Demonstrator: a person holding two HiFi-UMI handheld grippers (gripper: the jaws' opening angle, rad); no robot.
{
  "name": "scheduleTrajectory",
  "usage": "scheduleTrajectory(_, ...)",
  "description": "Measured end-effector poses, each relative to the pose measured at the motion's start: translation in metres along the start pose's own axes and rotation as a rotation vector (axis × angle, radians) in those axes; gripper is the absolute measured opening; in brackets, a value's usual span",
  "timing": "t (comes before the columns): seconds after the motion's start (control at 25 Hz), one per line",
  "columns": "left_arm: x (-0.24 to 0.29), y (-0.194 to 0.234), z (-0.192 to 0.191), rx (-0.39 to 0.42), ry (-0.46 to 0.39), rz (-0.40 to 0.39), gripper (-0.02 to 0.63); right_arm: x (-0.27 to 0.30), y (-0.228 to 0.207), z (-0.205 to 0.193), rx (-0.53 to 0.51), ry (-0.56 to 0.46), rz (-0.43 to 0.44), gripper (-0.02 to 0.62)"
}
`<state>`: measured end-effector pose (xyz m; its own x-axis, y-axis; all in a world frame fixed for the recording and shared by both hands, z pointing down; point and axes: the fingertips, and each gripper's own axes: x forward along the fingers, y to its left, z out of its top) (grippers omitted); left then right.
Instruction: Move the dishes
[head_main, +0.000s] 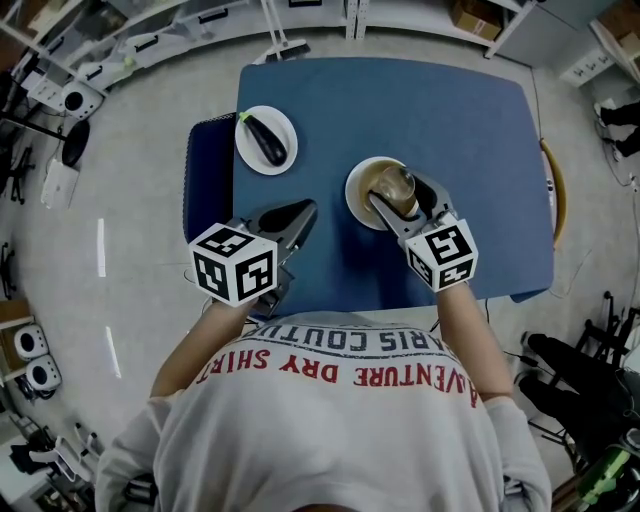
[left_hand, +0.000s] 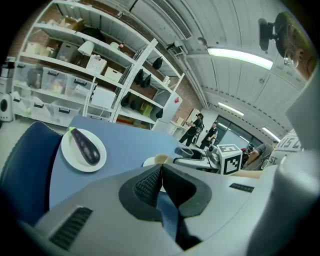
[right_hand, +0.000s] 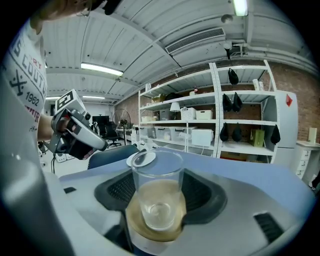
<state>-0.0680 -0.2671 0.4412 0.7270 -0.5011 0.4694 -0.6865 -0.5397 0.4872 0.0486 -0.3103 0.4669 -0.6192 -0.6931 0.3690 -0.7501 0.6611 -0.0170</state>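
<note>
Right gripper (right_hand: 158, 192) jaws clamp a clear drinking glass (right_hand: 159, 172) standing on the tan round plate (head_main: 360, 192) beneath them. Left gripper (left_hand: 160, 172) jaws are closed together, nothing between.

A blue table (head_main: 460, 130) has a dark blue chair (head_main: 205, 180) against one side; stocked shelves (right_hand: 200, 117) line the wall.

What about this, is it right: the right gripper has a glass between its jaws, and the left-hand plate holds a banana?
No banana: the left-hand plate holds a dark eggplant, as the head view shows. The right gripper does have the glass between its jaws.
</note>
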Motion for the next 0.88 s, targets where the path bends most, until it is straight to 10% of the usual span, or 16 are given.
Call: scheduleTrajectory(0.88, 0.0, -0.008, 0.002, 0.019, -0.009, -0.004, 0.026, -0.015, -0.001, 0.024, -0.028, -0.043, -0.01, 0.285)
